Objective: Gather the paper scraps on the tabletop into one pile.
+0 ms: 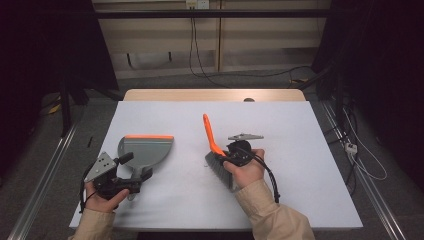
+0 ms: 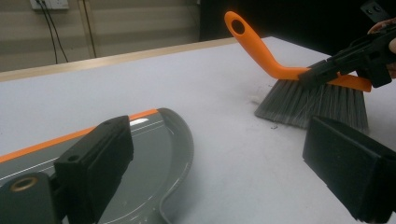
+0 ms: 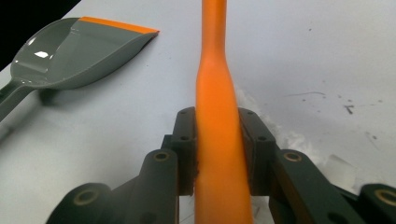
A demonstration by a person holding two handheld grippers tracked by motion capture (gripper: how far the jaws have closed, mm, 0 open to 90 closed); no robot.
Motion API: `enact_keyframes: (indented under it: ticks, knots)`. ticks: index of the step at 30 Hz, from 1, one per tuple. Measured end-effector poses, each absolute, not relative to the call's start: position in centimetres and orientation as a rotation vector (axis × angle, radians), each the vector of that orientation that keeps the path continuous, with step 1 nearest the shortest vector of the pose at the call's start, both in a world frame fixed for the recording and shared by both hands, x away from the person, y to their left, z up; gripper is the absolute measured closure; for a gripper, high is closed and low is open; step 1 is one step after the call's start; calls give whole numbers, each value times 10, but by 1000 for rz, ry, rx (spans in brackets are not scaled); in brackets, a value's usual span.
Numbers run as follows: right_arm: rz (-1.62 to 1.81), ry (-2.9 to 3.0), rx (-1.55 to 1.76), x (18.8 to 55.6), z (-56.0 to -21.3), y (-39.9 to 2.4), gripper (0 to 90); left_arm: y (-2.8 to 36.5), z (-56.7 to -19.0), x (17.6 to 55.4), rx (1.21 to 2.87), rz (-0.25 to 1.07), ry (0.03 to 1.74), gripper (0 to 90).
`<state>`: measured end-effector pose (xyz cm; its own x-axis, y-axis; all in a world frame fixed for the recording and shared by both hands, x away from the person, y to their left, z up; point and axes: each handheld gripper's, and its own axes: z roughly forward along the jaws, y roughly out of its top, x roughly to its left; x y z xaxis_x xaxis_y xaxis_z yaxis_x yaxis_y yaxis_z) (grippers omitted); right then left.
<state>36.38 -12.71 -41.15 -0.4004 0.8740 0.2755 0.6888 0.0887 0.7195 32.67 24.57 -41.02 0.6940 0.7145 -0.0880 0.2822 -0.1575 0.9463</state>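
So from the high view, the white table (image 1: 300,150) has a grey dustpan (image 1: 145,152) with an orange lip on the left side and a hand brush (image 1: 216,150) with an orange handle nearer the middle. The right tongs (image 1: 231,152) are clamped on the brush handle just above the grey bristles, with the handle sticking up and away from the person. The left tongs (image 1: 131,172) sit at the dustpan's near end, by its handle, but from up here I can't tell if they actually touch it.

Left gripper view: the two black jaws stand wide apart with nothing pinched between them. The dustpan (image 2: 154,154) lies flat under the left-hand jaw, and the brush (image 2: 308,95) is farther off with its bristles resting on the table, the right tongs (image 2: 322,70) gripping it.

Right gripper view: both pads press tight against the orange handle (image 3: 219,140), which runs straight up the middle. The dustpan (image 3: 74,51) lies off to the upper left, well apart from the brush.
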Motion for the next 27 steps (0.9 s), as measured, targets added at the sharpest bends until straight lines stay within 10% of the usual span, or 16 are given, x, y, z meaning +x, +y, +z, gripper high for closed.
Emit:
enact_keyframes:
  ticks: [27]
  knots:
    - [1367, 2204, 1349, 362, -370, -146, 710, 246, -410, 327, 1736, 459, 803, 84]
